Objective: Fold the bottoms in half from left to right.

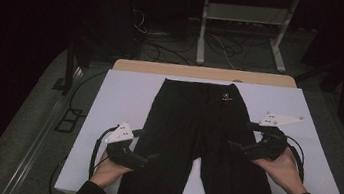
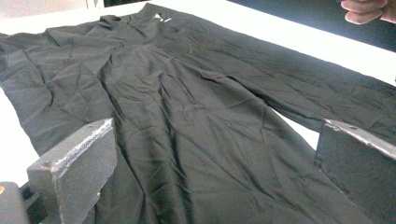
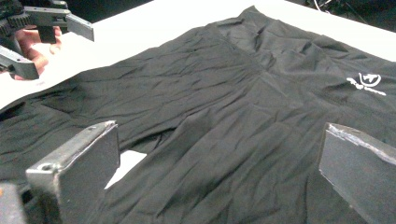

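Black shorts [image 1: 199, 141] lie flat on the white table [image 1: 120, 95], waistband far, both legs toward the person. A small white logo [image 1: 226, 98] marks the waistband; it also appears in the right gripper view as the logo [image 3: 366, 83]. My left gripper [image 1: 149, 158] hovers over the outer edge of the left leg, jaws wide apart, nothing between them; the shorts [image 2: 187, 121] spread beneath it. My right gripper [image 1: 235, 145] is held over the right leg, open too, above the shorts [image 3: 233, 116]. The left gripper [image 3: 42, 32] shows far off in the right gripper view.
A wooden strip [image 1: 203, 73] runs along the table's far edge. Beyond it stand a white metal frame [image 1: 242, 25] and tangled cables [image 1: 177, 42] on the floor. Bare white table lies left and right of the shorts. Fingers [image 2: 369, 11] of the other hand appear in the left gripper view.
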Tool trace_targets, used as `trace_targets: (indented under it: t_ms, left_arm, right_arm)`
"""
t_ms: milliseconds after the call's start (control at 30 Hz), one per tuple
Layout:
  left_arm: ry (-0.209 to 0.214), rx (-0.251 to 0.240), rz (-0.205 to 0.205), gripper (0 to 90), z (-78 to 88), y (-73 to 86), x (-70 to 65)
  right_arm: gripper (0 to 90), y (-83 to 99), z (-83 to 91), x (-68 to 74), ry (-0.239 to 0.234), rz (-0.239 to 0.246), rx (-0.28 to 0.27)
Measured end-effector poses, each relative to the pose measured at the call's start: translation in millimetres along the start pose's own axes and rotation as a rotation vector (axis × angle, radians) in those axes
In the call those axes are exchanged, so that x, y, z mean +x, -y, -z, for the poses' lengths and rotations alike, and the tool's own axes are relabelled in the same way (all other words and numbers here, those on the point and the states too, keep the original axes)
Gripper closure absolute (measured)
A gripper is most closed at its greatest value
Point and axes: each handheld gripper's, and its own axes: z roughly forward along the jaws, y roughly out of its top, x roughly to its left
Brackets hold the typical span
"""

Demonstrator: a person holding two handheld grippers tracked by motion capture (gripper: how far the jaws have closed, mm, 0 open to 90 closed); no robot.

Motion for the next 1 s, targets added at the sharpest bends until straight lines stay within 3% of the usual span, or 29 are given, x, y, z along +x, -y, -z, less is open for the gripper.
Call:
trace_targets:
  t_ms: [633, 1000]
  left_arm:
    - [0.006, 0.02, 0.007, 0.0, -2.1, 1.1, 0.0]
    - [0.009, 0.02, 0.007, 0.0, -1.9, 1.1, -0.3]
  right_arm:
    - [0.0, -40.4, -21.1, 1.4, -0.015, 0.047, 0.018]
    - [0.0, -53.8, -35.6, 0.9, -0.02, 0.065, 0.046]
